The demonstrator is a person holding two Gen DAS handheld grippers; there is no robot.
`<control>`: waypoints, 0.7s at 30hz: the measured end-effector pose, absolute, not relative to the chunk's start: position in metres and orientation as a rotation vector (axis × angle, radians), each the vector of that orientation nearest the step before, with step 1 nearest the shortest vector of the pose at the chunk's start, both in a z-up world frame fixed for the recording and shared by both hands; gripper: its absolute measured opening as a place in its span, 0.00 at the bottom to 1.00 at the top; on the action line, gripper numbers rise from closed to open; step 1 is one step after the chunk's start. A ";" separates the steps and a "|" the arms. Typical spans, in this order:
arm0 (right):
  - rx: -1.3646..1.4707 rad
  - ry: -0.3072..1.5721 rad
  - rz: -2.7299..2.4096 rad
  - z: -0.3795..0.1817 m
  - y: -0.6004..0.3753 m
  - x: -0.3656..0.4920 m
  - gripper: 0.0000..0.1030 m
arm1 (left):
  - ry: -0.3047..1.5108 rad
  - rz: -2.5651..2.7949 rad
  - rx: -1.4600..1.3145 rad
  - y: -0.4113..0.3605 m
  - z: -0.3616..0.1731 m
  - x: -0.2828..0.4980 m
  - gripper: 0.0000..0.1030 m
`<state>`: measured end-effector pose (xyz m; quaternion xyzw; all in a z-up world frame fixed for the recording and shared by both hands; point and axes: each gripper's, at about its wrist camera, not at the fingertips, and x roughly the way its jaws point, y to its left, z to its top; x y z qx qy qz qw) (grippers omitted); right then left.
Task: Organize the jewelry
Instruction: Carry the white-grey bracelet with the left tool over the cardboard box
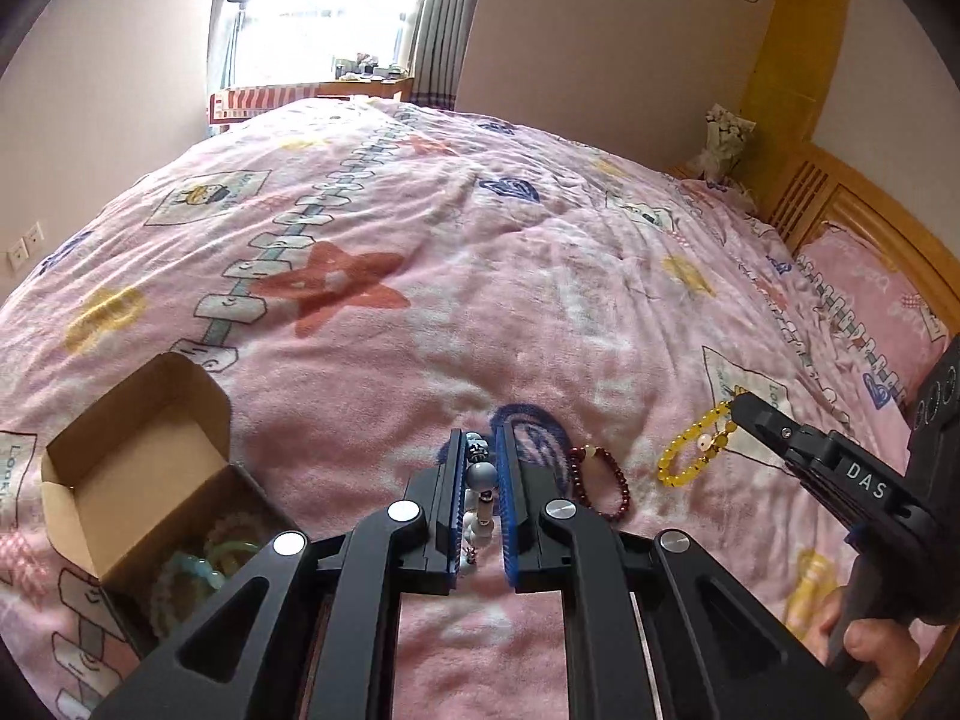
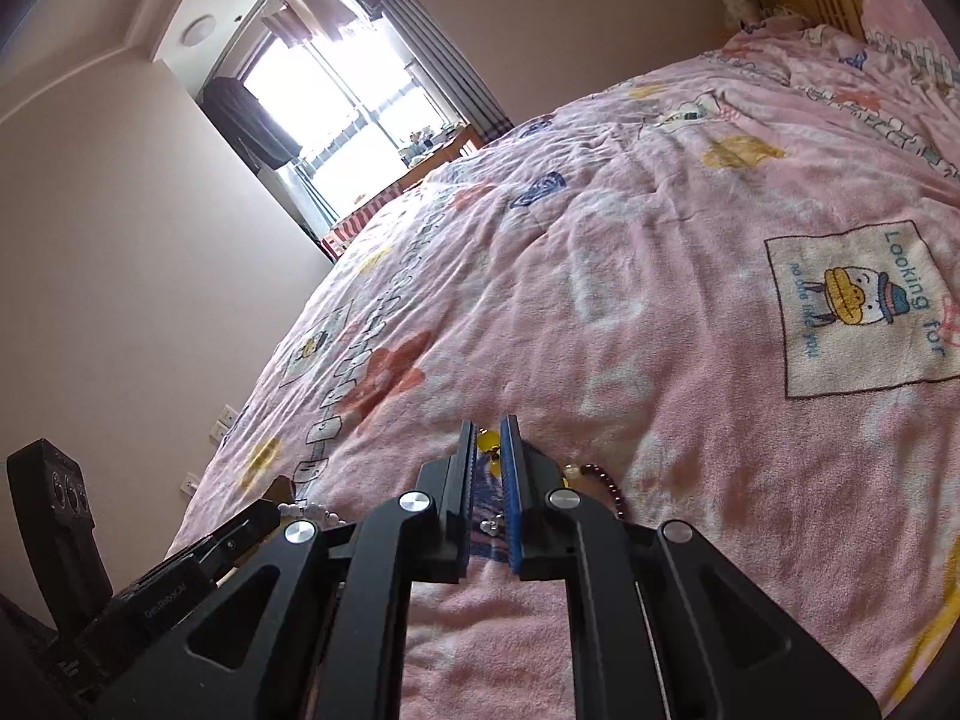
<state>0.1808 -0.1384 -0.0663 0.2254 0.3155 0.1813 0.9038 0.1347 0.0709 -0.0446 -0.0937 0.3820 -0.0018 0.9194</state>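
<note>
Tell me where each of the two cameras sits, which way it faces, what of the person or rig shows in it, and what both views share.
Left wrist: sits on the left gripper, looking along its fingers, shut on a grey-and-white bead bracelet, across the pink bedspread toward the window; the right gripper and a hand show.
Right wrist: sits on the right gripper, shut on the yellow bracelet, tilted, facing the same window; the left gripper's body shows at lower left.
Shared: bedspread, dark red bracelet, yellow bracelet.
</note>
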 end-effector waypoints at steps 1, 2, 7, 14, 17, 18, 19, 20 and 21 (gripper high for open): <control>0.461 0.649 0.382 -0.063 -0.132 0.179 0.09 | 0.784 0.008 -0.189 0.076 -0.043 0.132 0.11; 0.457 0.646 0.393 -0.060 -0.126 0.178 0.09 | 0.781 0.020 -0.186 0.082 -0.041 0.130 0.11; 0.440 0.635 0.454 -0.045 -0.085 0.172 0.09 | 0.769 0.077 -0.179 0.113 -0.029 0.113 0.11; 0.377 0.632 0.564 -0.028 -0.013 0.157 0.09 | 0.750 0.162 -0.195 0.163 -0.016 0.087 0.11; 0.349 0.629 0.607 -0.021 0.014 0.148 0.09 | 0.743 0.192 -0.207 0.184 -0.011 0.077 0.11; 0.340 0.631 0.618 -0.020 0.023 0.146 0.09 | 0.741 0.202 -0.207 0.190 -0.010 0.074 0.11; 0.331 0.632 0.626 -0.018 0.029 0.145 0.09 | 0.738 0.208 -0.210 0.194 -0.009 0.071 0.11; 0.326 0.634 0.634 -0.018 0.035 0.144 0.09 | 0.739 0.209 -0.213 0.198 -0.008 0.068 0.11; 0.324 0.634 0.640 -0.017 0.041 0.143 0.09 | 0.739 0.212 -0.212 0.202 -0.007 0.066 0.11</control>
